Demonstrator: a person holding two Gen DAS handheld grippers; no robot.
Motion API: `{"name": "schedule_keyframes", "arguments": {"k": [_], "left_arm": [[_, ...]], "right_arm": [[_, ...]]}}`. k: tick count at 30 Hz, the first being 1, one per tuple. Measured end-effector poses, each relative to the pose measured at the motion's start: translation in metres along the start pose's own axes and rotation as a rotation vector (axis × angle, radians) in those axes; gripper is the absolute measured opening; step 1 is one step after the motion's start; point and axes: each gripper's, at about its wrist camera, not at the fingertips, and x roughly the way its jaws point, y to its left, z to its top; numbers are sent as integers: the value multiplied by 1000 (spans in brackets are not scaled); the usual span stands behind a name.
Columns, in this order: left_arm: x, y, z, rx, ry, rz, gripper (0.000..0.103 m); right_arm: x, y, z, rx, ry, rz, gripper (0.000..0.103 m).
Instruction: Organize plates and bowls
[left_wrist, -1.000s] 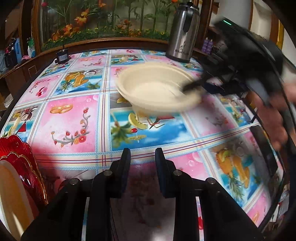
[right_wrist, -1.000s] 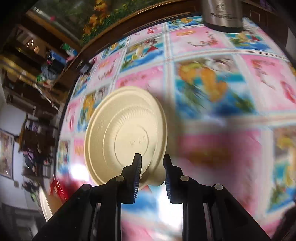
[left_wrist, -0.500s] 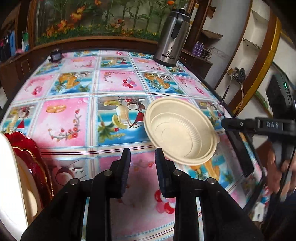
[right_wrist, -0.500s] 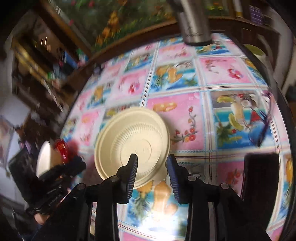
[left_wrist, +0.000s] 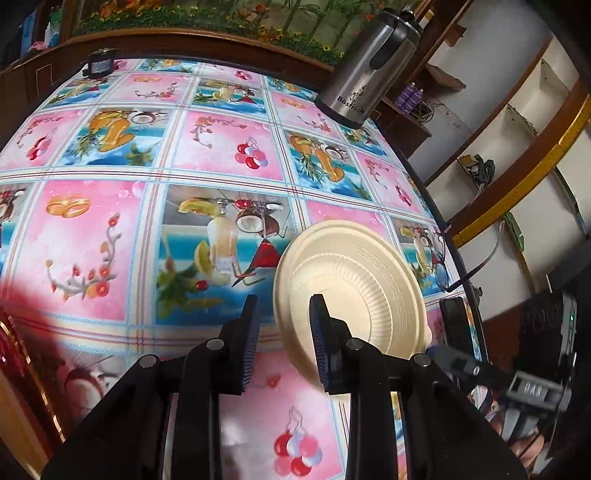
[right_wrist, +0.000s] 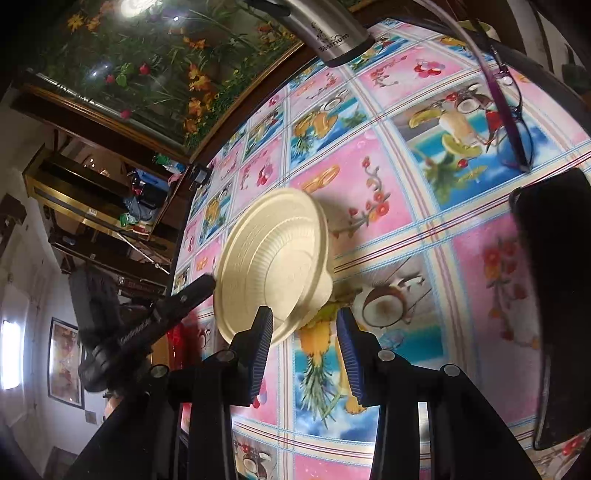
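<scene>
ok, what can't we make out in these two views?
- Right wrist: whether the right gripper actually clamps the bowl; its own fingers cover the rim contact.
- Either view: whether this is one bowl or a nested stack; the edges are too unclear.
- Left wrist: the red plates, cut off by the left edge.
- Right wrist: the top of the steel flask, cut off by the top edge.

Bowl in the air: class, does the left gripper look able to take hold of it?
Probably yes. The bowl has its near rim between the open fingers of the left gripper, with nothing blocking; the right gripper is at the opposite rim.
</scene>
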Motion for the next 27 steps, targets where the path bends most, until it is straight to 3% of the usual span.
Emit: {"name": "schedule_keyframes", "arguments": {"k": [3, 6, 8, 11, 27], "left_arm": [[9, 0, 3, -2, 6, 24, 24], [15, 0, 1, 9, 4, 35, 9], [16, -2, -2, 25, 5, 42, 9], [13, -7, -8, 68, -16, 77, 9], [-22, -15, -38, 128, -76, 130, 13]], "right_arm": [[8, 2, -2, -4, 11, -2, 39], [15, 2, -2, -6, 14, -1, 33], [15, 3, -3, -10, 8, 4, 21], [14, 7, -4, -29, -8, 2, 18], [6, 13, -11, -55, -8, 31, 15]]}}
